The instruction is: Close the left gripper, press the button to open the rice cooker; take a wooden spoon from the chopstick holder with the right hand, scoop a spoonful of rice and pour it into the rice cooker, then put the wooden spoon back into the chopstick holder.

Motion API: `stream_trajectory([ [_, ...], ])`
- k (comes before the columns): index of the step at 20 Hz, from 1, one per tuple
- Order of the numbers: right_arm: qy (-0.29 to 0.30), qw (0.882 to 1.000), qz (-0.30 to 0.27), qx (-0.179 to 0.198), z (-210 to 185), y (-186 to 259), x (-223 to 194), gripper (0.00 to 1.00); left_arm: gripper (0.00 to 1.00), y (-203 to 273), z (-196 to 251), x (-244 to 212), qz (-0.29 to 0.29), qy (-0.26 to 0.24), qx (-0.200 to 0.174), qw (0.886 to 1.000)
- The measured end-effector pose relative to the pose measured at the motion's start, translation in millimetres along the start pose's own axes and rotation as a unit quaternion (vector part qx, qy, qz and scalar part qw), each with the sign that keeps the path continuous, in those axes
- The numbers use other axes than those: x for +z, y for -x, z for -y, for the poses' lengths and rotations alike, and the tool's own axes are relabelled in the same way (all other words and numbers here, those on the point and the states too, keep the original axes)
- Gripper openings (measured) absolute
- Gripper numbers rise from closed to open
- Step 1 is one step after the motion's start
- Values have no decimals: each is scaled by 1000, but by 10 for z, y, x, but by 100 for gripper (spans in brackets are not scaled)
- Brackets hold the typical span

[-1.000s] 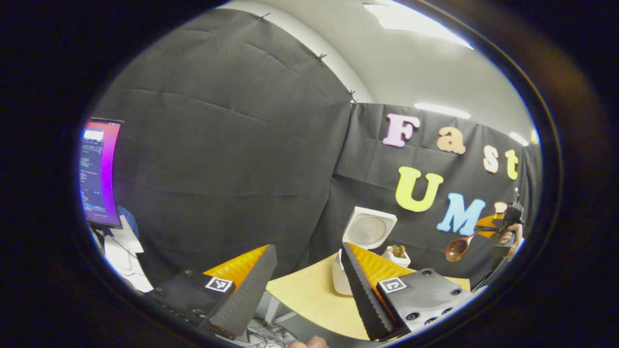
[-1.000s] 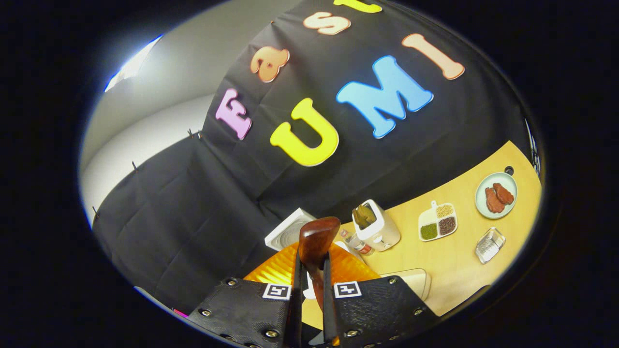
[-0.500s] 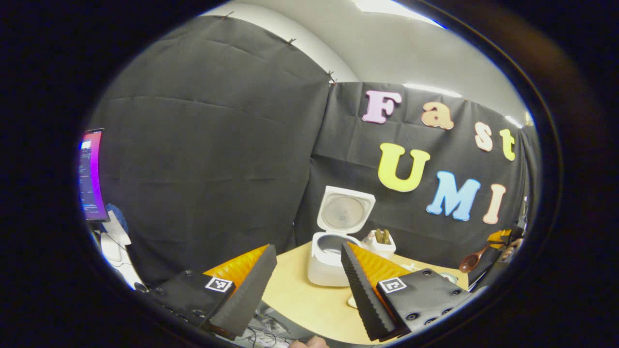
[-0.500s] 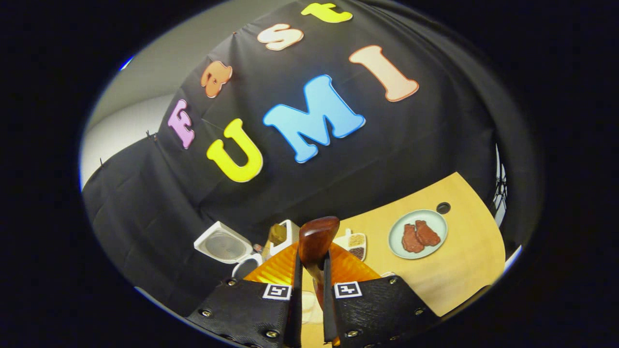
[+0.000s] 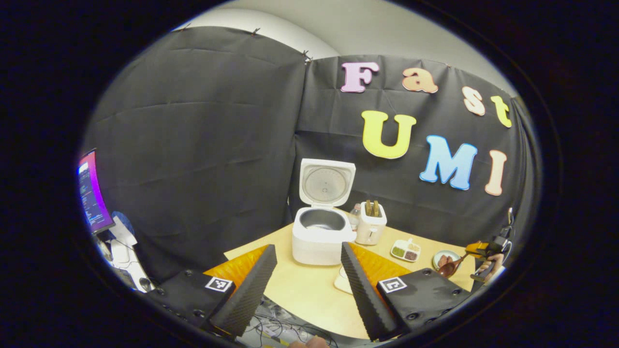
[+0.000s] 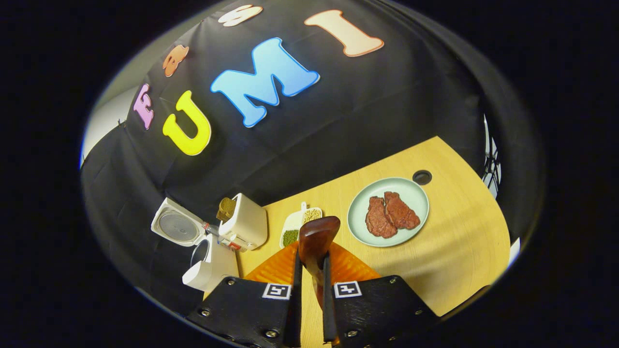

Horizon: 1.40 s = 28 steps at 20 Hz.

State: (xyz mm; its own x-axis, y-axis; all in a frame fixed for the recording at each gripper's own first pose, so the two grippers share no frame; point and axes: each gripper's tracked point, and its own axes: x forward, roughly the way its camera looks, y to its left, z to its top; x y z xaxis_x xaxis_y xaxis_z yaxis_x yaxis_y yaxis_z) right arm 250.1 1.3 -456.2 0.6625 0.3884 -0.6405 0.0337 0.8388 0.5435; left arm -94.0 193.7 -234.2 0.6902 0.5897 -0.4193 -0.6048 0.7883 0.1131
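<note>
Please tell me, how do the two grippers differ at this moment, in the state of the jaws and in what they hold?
The left gripper has its jaws wide apart and holds nothing; the right gripper has its jaws shut on the wooden spoon. The left gripper faces the open rice cooker across the table; the right gripper looks down on the table beside the plate. Both hang above the table, touching nothing on it.

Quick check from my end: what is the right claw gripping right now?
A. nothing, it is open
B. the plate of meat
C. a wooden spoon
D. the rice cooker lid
C. In the right gripper view the right claw is shut on the wooden spoon, whose handle runs between its fingers; the rice cooker stands open off to the side, and the plate sits on the table.
</note>
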Motion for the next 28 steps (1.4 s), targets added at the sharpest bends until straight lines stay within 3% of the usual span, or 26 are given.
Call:
stream_trajectory([
  [2,-5,1000,5,-7,74,-90,-28,18,94,64,58,-6,1,-5,1,1000],
  [4,-26,1000,3,-6,92,-160,-40,18,100,111,60,-52,-1,-4,6,1000],
  [10,71,997,-12,-22,184,-150,-235,18,100,203,-36,-148,-6,8,23,1000],
  [13,90,995,-33,-39,230,-232,-401,18,100,225,-38,-155,-6,6,23,1000],
  [15,89,994,-44,-43,263,-200,-493,18,88,256,-26,-163,-4,2,22,1000],
  [16,85,995,-42,-43,268,-173,-494,18,94,259,-26,-181,-5,1,20,1000],
  [17,78,995,-46,-47,288,-164,-509,18,94,261,-20,-193,-6,2,17,1000],
  [18,69,995,-53,-51,312,-118,-540,20,100,260,-24,-218,-8,5,13,1000],
  [19,60,995,-58,-52,325,-87,-561,22,89,255,-24,-215,-8,8,10,1000],
  [22,53,995,-50,-66,369,69,-517,38,89,249,-44,-170,3,15,-4,1000],
  [25,43,995,-31,-89,351,325,-482,46,89,140,-71,-255,4,21,-35,999],
  [26,38,994,-22,-95,343,382,-455,59,89,116,-114,-252,4,21,-45,999],
  [28,38,993,0,-111,269,622,-434,62,94,97,-197,-201,9,31,-68,997],
])
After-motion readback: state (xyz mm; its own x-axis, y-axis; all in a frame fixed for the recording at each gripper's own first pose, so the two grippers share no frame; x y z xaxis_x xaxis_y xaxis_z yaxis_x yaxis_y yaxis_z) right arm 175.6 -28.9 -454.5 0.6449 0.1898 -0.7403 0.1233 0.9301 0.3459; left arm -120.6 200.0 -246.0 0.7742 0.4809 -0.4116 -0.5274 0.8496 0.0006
